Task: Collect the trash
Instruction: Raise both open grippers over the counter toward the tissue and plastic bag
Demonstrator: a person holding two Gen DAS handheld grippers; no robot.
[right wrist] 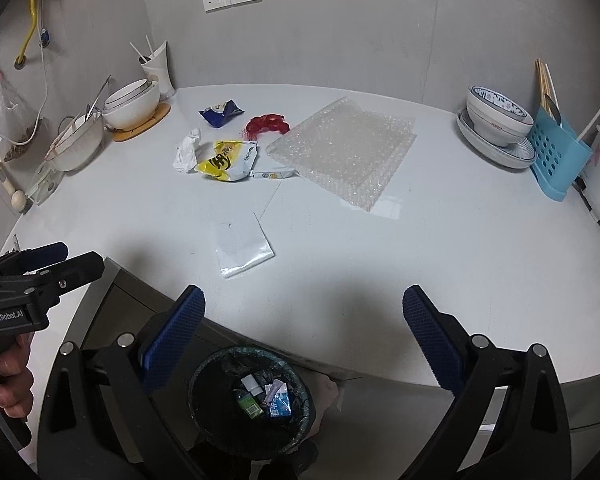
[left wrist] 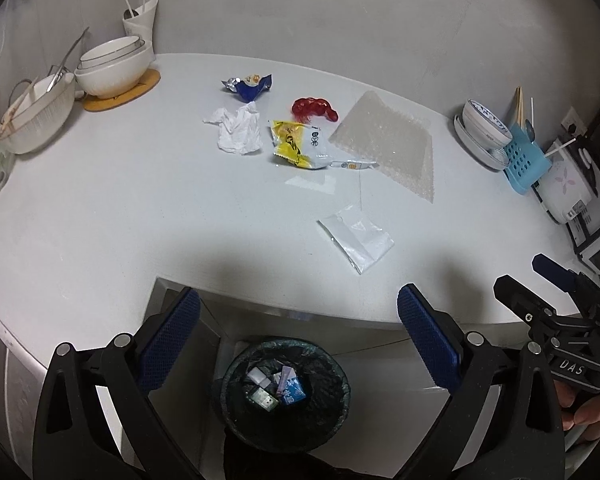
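While both tongs point(left wrist: 298, 336) point(right wrist: 304, 336) gape empty, bin point(left wrist: 286, 392) below.

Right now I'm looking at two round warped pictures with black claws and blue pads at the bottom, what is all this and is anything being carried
Those claws are hand-held tongs, one in each of a person's hands, each with a wide-angle camera looking along its two fingers. One picture comes from the left tongs, the other from the right tongs; each also shows the other tongs off to its side. Both stand open and carry nothing.

On the white counter lies litter: a yellow snack bag, a crumpled tissue, a blue wrapper, a red plastic piece, a bubble wrap sheet and a clear plastic bag. Bowls stand at both ends. Below the edge stands a trash bin, with a few scraps inside.
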